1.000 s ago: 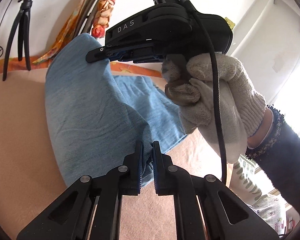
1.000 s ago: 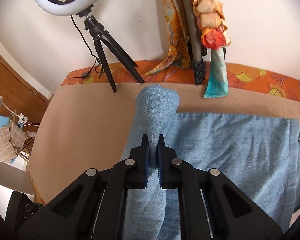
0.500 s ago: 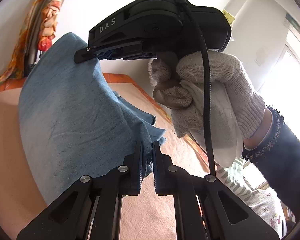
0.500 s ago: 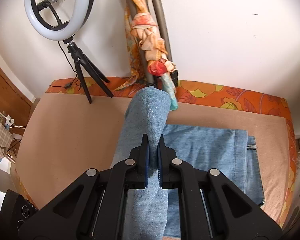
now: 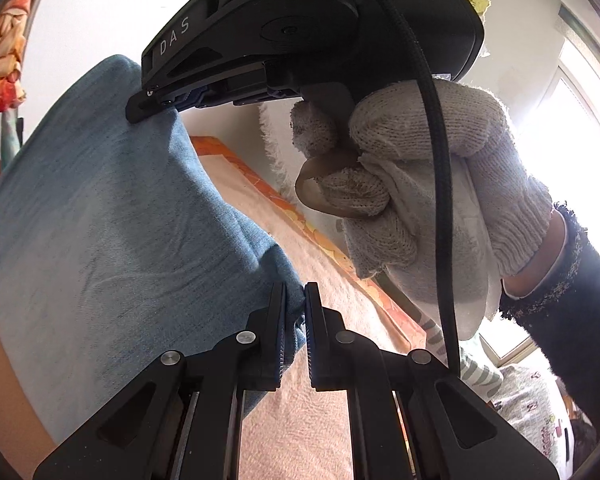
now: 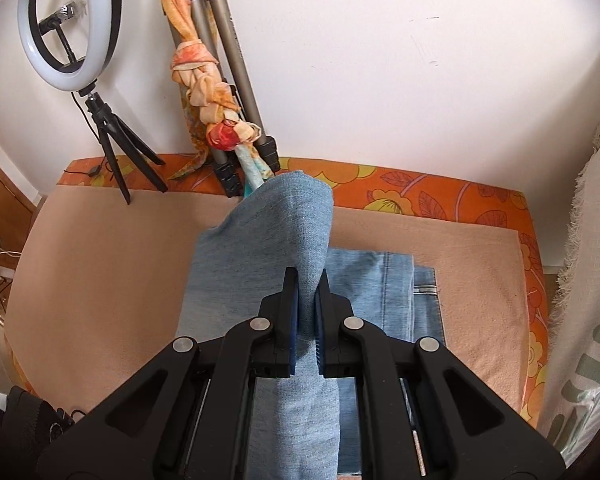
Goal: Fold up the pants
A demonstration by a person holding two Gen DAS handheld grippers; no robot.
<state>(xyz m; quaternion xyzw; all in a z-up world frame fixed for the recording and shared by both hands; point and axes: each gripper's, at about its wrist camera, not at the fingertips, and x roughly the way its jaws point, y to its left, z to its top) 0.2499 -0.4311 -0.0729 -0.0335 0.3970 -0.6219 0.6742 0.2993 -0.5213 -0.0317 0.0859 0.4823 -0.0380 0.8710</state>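
The pants (image 5: 112,232) are light blue denim, partly lifted off the beige blanket (image 5: 324,432). My left gripper (image 5: 295,296) is shut on one edge of the lifted denim. My right gripper (image 6: 308,282) is shut on another part of the same lifted fold; it also shows in the left wrist view (image 5: 148,106), held by a gloved hand (image 5: 428,184). In the right wrist view the lifted pants (image 6: 280,224) rise over the lower layer lying flat on the blanket (image 6: 100,264), with the waistband end at the right (image 6: 424,292).
A ring light on a small tripod (image 6: 70,32) and a grey tripod wrapped in an orange scarf (image 6: 212,76) stand at the back by the white wall. An orange floral cover (image 6: 440,196) borders the blanket. A white textile (image 6: 592,248) hangs at the right.
Both grippers have carried the lifted denim toward the waistband end. The folded-over part now covers more of the flat layer. The right gripper sits closer to the left camera.
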